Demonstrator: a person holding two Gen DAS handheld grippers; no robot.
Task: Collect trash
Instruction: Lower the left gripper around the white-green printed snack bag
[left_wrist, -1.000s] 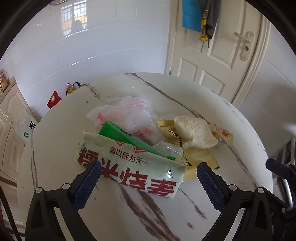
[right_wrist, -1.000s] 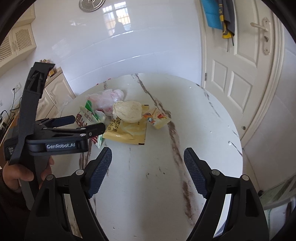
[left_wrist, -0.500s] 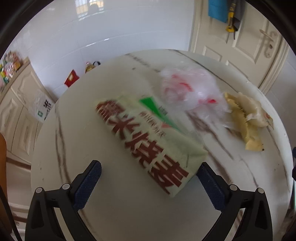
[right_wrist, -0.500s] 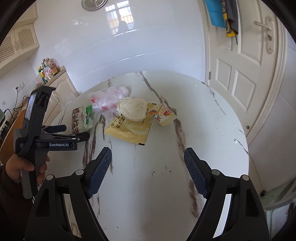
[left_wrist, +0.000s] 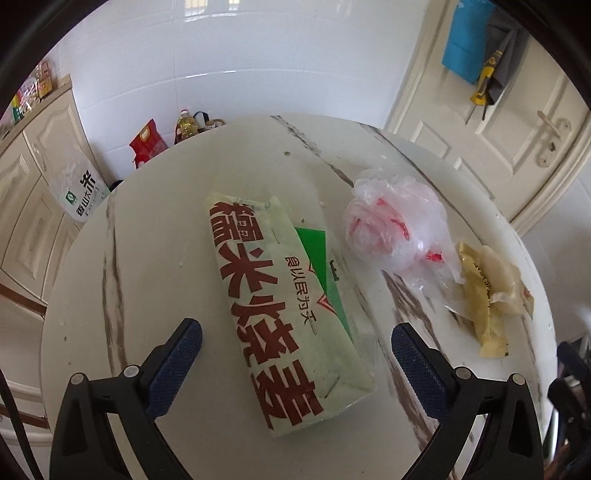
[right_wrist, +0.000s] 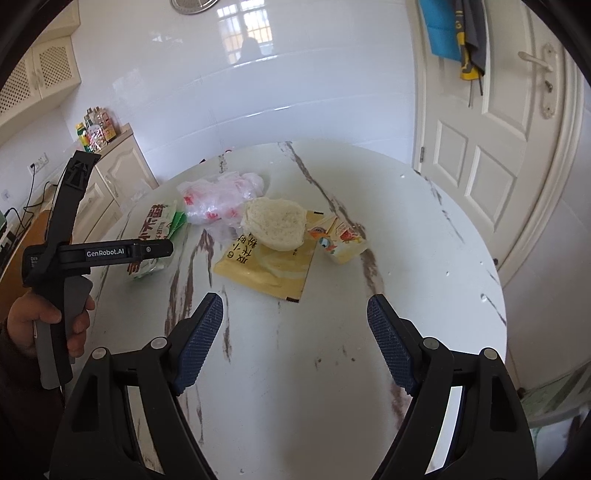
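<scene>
With its jaws wide and empty, the left gripper (left_wrist: 293, 343) hung over the near end of the pale green food packet (left_wrist: 288, 314) lying toward the tabletop's (left_wrist: 147, 266) left edge, beside the crumpled plastic bag (left_wrist: 397, 225), while the right gripper (right_wrist: 295, 328), equally wide, held nothing above bare marble near the front edge.

Black tongs (right_wrist: 295, 332) w/ blue textured pads (right_wrist: 201, 341), silver screws, prob. dark sleeve.

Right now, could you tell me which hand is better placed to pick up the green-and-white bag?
Left. Its gripper is open with the bag lying between its fingers. The right gripper hangs over bare table, away from it.
</scene>
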